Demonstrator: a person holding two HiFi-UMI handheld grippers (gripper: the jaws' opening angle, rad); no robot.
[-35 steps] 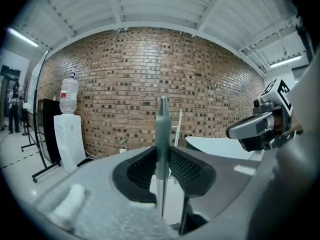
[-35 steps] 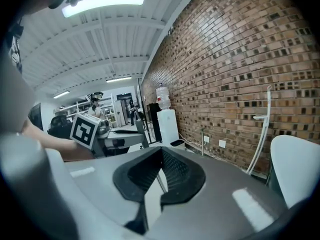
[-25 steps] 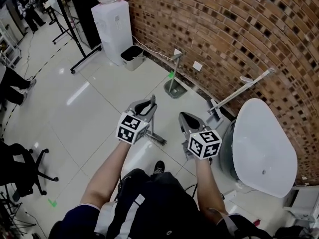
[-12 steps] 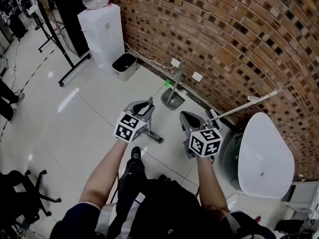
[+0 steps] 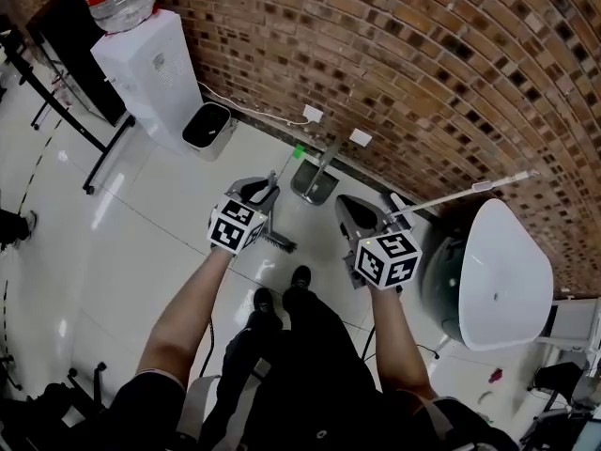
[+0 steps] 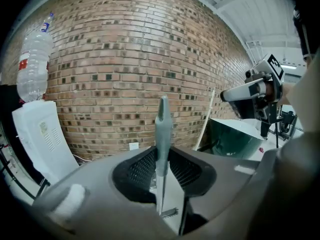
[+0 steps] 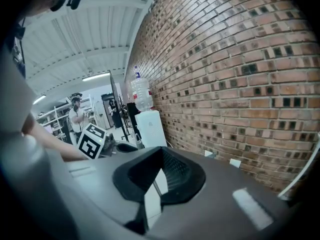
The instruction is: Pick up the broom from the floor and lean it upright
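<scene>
Left gripper view: the left gripper point(image 6: 162, 160) clamps the broom point(image 6: 162, 126) by its slim grey-green grip. The grip stands upright between the pads, its tapered tip seen in front of the brick wall point(image 6: 125, 59). Head view only: the short dark brush head point(image 5: 279, 242) sits low over the white tiled floor point(image 5: 141, 214), ahead of the person's shoes point(image 5: 300, 278). Whether it touches the floor cannot be told. Right gripper view: the right gripper point(image 7: 159, 176) has its jaws apart with nothing between them.
</scene>
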